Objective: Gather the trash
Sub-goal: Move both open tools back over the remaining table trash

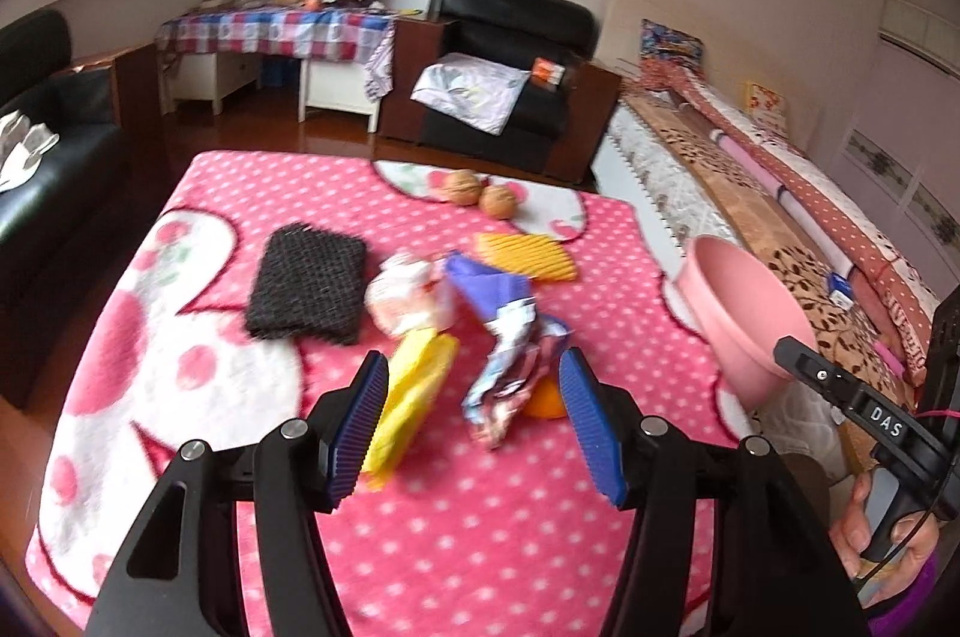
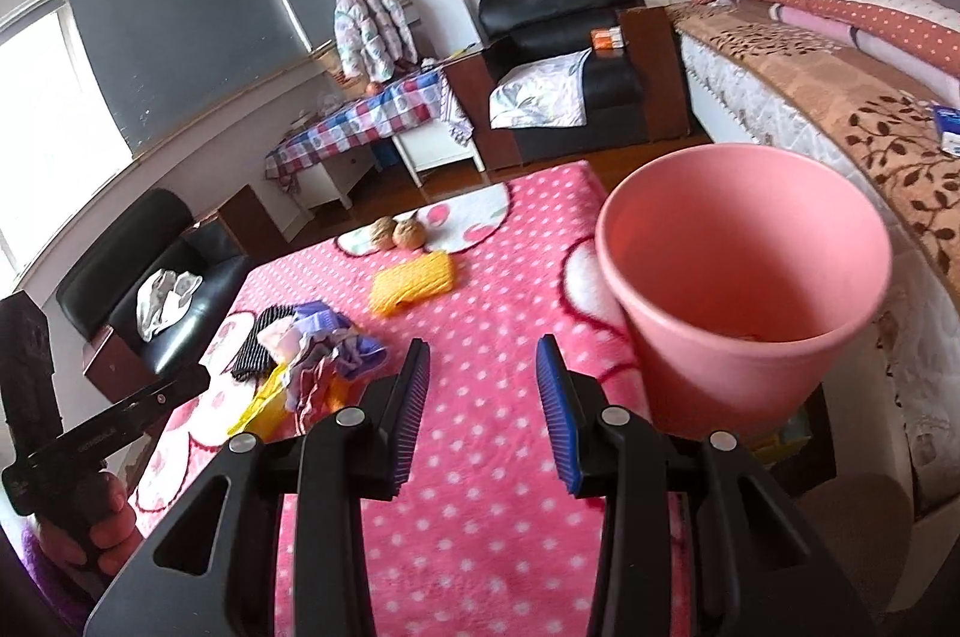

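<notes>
The left gripper (image 1: pixel 474 421) stands wide and empty, hovering over the crumpled wrapper (image 1: pixel 510 373) on the pink blanket (image 1: pixel 480 547), beside a yellow packet (image 1: pixel 414 397). The right gripper (image 2: pixel 483 415) is half-open, also empty; the pink bin (image 2: pixel 744 301) sits just right of it. Advice: centre both pads on the wrapper alone, clear of the blanket pile, before closing.

A crumpled shiny foil wrapper (image 1: pixel 510 385) lies beside a yellow plastic wrapper (image 1: pixel 414 397) (both blurred); an empty pink plastic bin (image 2: pixel 744 289) is tilted.

Two walnuts (image 1: pixel 480 194) on the pink dotted blanket (image 1: pixel 480 547); black armchair (image 1: pixel 510 54) beyond.
</notes>
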{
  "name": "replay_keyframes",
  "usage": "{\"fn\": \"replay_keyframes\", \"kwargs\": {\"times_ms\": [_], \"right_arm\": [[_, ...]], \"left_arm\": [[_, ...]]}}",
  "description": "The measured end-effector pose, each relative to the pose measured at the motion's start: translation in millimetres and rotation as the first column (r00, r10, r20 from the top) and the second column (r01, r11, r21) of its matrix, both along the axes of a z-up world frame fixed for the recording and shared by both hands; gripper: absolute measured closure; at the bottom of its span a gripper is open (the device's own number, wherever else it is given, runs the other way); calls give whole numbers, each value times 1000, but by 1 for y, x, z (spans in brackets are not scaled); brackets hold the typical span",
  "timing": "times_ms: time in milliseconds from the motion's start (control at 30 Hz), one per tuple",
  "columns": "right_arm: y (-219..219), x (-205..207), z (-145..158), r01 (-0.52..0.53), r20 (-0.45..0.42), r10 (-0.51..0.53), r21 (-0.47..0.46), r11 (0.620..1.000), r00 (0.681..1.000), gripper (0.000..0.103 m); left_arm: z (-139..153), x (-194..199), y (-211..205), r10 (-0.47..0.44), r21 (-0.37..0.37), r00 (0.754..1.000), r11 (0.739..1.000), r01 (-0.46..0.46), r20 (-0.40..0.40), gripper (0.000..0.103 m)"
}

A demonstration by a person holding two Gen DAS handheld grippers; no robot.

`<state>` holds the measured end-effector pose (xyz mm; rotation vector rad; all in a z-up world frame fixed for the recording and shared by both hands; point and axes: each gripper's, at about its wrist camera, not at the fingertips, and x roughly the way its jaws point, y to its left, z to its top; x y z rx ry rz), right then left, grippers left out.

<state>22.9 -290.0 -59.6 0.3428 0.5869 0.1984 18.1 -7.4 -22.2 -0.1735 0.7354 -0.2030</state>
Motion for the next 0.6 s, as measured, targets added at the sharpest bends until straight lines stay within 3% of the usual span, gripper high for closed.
{"fn": "replay_keyframes", "kwargs": {"times_ms": [267,600], "right_arm": [[18,5,-8,-52,-28,52,-19,998,998,65],[33,9,-11,-102,-58,100,-38,994,993,65]], "left_arm": [[-20,0,18,35,22,999,999,-34,-34,44],[-42,20,10,-20,103,998,994,27,-63,44]]}}
